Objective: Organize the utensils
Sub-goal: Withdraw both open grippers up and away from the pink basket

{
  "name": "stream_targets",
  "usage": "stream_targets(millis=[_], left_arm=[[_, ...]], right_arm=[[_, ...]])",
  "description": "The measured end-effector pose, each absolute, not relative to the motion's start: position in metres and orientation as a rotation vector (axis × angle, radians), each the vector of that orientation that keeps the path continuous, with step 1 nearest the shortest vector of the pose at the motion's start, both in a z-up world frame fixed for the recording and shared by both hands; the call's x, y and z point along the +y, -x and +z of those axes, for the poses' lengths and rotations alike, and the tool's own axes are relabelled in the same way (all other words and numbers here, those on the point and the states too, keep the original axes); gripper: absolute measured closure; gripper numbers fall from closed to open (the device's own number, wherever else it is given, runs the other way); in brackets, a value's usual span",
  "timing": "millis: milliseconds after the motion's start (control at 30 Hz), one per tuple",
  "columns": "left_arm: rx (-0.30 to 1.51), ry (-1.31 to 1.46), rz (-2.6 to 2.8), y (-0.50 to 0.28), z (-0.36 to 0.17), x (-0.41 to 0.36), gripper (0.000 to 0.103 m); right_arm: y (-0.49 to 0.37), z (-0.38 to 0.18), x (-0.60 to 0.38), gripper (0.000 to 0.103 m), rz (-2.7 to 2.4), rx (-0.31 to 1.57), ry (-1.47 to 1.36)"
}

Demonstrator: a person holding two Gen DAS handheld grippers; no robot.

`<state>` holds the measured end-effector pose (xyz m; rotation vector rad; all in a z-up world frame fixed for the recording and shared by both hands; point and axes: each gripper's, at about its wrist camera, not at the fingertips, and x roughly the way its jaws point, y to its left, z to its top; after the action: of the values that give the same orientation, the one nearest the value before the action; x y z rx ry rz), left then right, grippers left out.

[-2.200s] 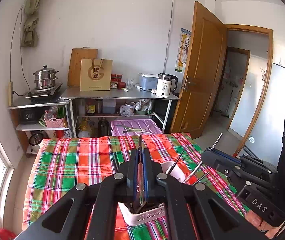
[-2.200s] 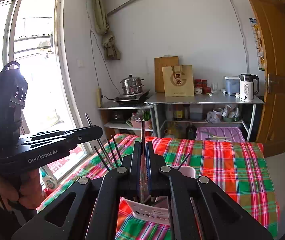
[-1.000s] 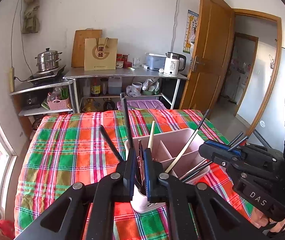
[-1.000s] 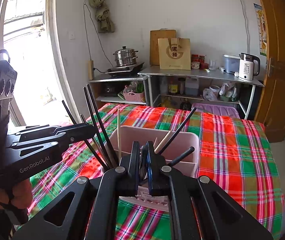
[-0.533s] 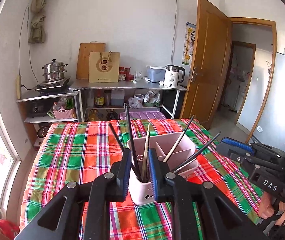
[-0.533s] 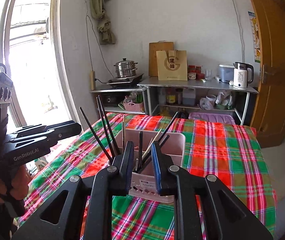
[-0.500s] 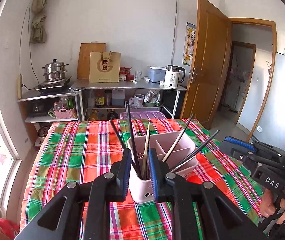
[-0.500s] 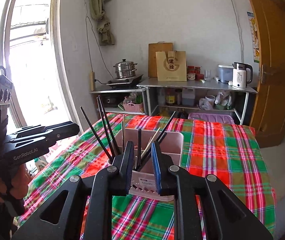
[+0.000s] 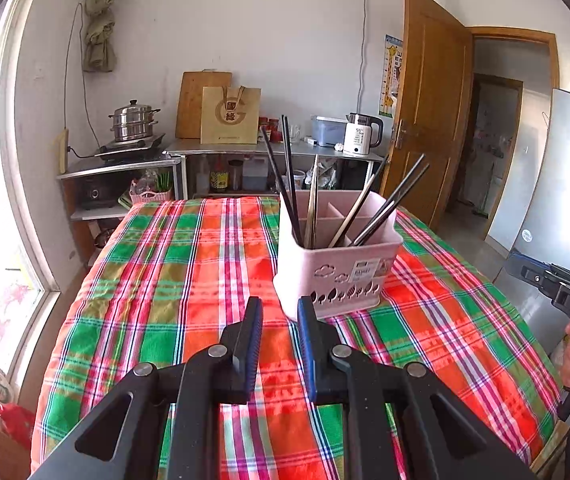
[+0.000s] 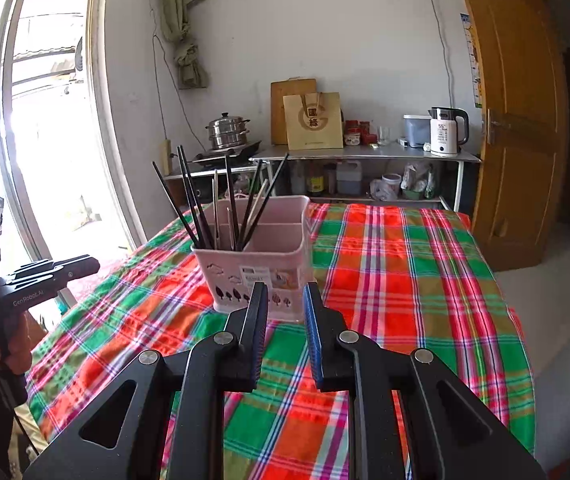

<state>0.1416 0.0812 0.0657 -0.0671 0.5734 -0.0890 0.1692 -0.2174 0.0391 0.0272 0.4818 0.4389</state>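
Observation:
A pink divided utensil holder (image 9: 337,268) stands on the plaid tablecloth (image 9: 173,280); it also shows in the right wrist view (image 10: 261,256). Several dark and pale chopsticks (image 9: 289,184) stand in its front compartments, and they show in the right wrist view (image 10: 209,204) too. My left gripper (image 9: 279,308) is open and empty, just in front of the holder. My right gripper (image 10: 285,294) is open and empty, also just in front of the holder. The other gripper shows at each view's edge, the right one (image 9: 565,292) and the left one (image 10: 45,276).
The table's edges fall off at left (image 9: 65,320) and right (image 10: 521,320). Behind it a metal shelf (image 9: 269,152) carries a paper bag, a kettle (image 9: 361,136) and a steamer pot (image 9: 133,120). A wooden door (image 9: 429,112) stands open at right; a window is at left.
Both grippers were shut on utensils lowered into the holder. They have opened, left the utensils standing in it, and drawn back from the holder.

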Motion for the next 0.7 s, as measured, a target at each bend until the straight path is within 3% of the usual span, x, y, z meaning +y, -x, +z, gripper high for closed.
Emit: stream_targets(millis=[700], left_arm=[[0.774,0.047,0.029,-0.145,-0.025,0.110,0.086]], right_arm=[[-0.199,-0.067,-0.278,0.084,0.226,0.767,0.018]])
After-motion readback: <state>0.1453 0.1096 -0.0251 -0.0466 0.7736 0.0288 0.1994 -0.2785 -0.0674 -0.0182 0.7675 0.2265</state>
